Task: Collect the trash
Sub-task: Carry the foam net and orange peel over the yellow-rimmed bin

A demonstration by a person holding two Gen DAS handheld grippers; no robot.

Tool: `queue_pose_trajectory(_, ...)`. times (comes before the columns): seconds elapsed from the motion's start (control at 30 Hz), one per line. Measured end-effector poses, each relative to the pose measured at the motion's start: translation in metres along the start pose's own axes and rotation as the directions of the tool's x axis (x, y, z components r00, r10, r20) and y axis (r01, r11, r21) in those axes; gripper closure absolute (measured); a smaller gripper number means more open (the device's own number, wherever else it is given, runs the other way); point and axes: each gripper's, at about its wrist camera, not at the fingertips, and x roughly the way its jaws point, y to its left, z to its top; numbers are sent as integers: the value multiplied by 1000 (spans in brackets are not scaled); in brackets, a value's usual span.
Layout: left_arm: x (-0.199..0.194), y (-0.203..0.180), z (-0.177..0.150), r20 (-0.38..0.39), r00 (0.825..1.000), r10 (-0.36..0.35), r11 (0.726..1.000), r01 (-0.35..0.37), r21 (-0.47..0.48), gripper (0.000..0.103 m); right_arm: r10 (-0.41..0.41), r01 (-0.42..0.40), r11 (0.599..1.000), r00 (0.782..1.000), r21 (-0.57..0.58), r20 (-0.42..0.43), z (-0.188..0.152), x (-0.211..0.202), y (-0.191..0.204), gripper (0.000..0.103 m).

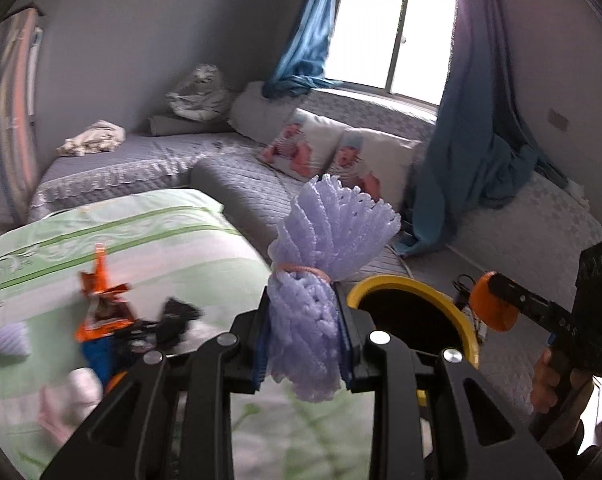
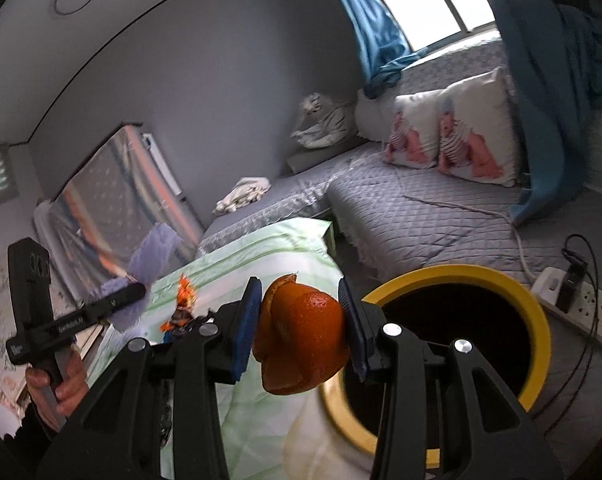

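Left gripper jaws clamped on purple foam net, net sticking up between jaws. Right gripper jaws clamped on orange peel. Yellow-rimmed bin just right of and behind right jaws. Orange wrapper on green surface, left of left jaws

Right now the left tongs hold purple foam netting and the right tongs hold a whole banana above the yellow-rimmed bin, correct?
Not quite: the right tongs grip orange peel, not a banana, as the right wrist view shows. The left tongs do hold the purple foam netting, near the yellow-rimmed bin.
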Motion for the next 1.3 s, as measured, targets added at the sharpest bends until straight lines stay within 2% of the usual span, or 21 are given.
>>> queue_pose_trajectory(0.13, 27, -21, 2, -34, 998, -61, 998, 61, 0, 77, -37, 37, 999, 999, 25, 19, 5, -2, -16, 65)
queue_pose_trajectory(0.33, 58, -47, -1, -62, 991, -115, 993, 115, 2, 77, -79, 77, 994, 996, 75, 27, 8, 5, -38, 65)
queue_pose_trajectory(0.6, 98, -78, 4, -106, 984, -143, 989, 147, 30, 77, -164, 163, 981, 986, 105, 3, 18, 18, -76, 65)
queue_pose_trajectory(0.77, 130, -96, -6, -170, 970, -172, 984, 176, 11, 77, -184, 184, 972, 983, 143, -15, 16, 23, -101, 65)
queue_pose_trajectory(0.93, 143, -107, -13, -183, 971, -153, 986, 162, 33, 77, -185, 189, 970, 982, 153, -38, 14, 30, -115, 65)
queue_pose_trajectory(1.03, 156, -109, -18, -223, 963, -154, 987, 162, 20, 77, -174, 182, 966, 983, 182, -58, 11, 35, -122, 65)
queue_pose_trajectory(1.3, 167, -109, -22, -248, 960, -133, 989, 144, 25, 76, -209, 221, 953, 975, 209, -78, 5, 42, -135, 65)
